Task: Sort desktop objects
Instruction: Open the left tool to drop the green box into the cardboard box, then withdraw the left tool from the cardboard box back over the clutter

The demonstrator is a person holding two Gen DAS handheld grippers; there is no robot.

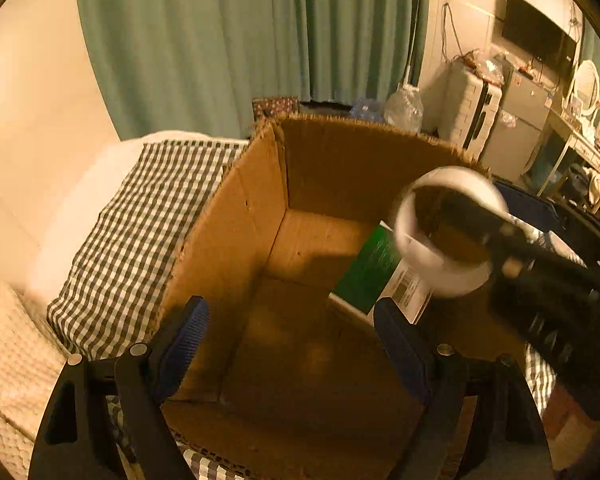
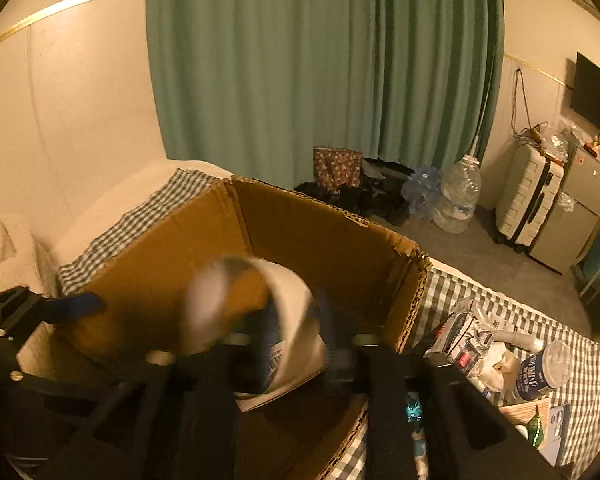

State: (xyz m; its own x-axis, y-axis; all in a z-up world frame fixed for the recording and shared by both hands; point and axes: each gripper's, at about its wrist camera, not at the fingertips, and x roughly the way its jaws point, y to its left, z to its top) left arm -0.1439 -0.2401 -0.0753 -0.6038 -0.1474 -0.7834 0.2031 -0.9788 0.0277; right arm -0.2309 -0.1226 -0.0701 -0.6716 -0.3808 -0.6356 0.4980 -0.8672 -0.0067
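An open cardboard box (image 1: 260,208) stands on a checked cloth; it also shows in the right wrist view (image 2: 308,232). A green and white carton (image 1: 374,272) lies inside it. My right gripper (image 2: 296,320) is shut on a white tape roll (image 2: 260,304), blurred, over the box. The roll (image 1: 448,232) and the right gripper (image 1: 496,224) show at the right of the left wrist view. My left gripper (image 1: 290,344) is open and empty above the box's near edge; one of its fingers (image 2: 74,304) shows at the left of the right wrist view.
Loose items lie on the checked cloth (image 2: 580,364) right of the box: a crumpled packet (image 2: 466,330), a white canister (image 2: 542,372), a small card (image 2: 558,428). Beyond are a green curtain (image 2: 320,64), a water jug (image 2: 458,196), a suitcase (image 2: 526,196).
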